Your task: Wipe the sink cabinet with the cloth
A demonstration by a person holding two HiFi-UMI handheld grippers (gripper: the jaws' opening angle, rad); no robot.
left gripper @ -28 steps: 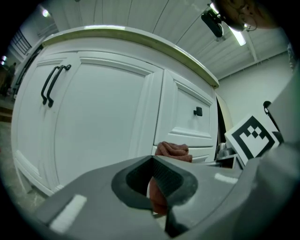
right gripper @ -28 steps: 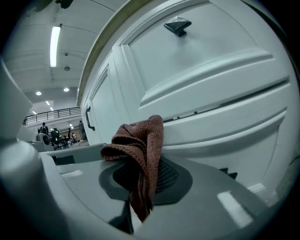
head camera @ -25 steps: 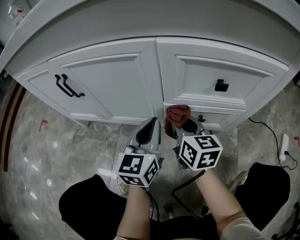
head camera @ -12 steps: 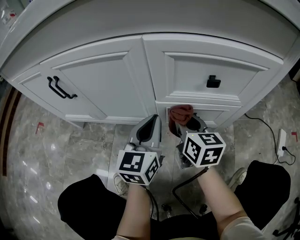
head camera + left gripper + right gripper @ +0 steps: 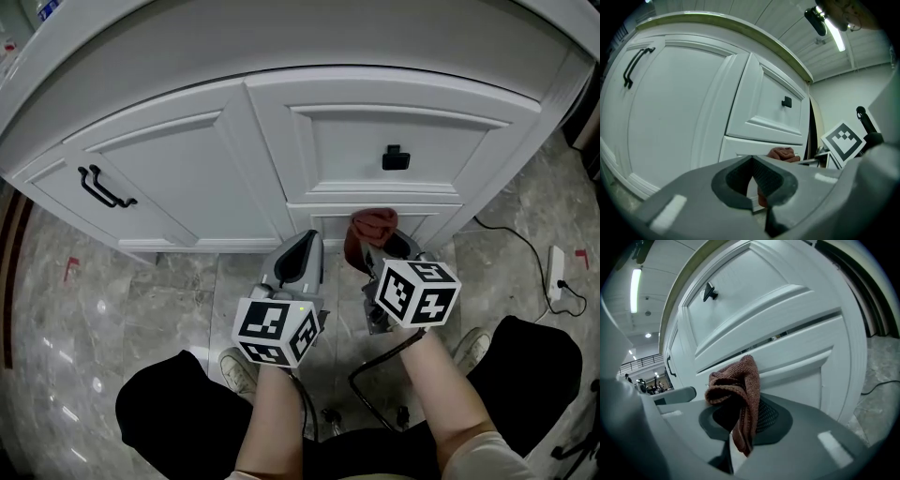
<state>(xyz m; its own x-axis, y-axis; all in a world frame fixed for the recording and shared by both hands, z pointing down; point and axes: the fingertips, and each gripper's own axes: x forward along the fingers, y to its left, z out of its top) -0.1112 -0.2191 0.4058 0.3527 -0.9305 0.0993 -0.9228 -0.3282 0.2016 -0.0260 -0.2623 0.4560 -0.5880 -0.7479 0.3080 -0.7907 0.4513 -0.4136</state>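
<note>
Cloth (image 5: 373,223) shifted rightward, grasped by right gripper (image 5: 740,414) fingers (image 5: 772,416); left gripper (image 5: 753,162) fingers (image 5: 769,180) clenched

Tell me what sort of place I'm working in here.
Likely a bathroom or kitchen setup, possibly inside a larger hall: a curved white sink cabinet with a black bar handle and drawer knob, on glossy marble-look floor; a ceiling strip light shows beyond.

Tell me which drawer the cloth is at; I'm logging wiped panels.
The lower drawer, below the one with the black knob. The right gripper holds the cloth at its top edge.
</note>
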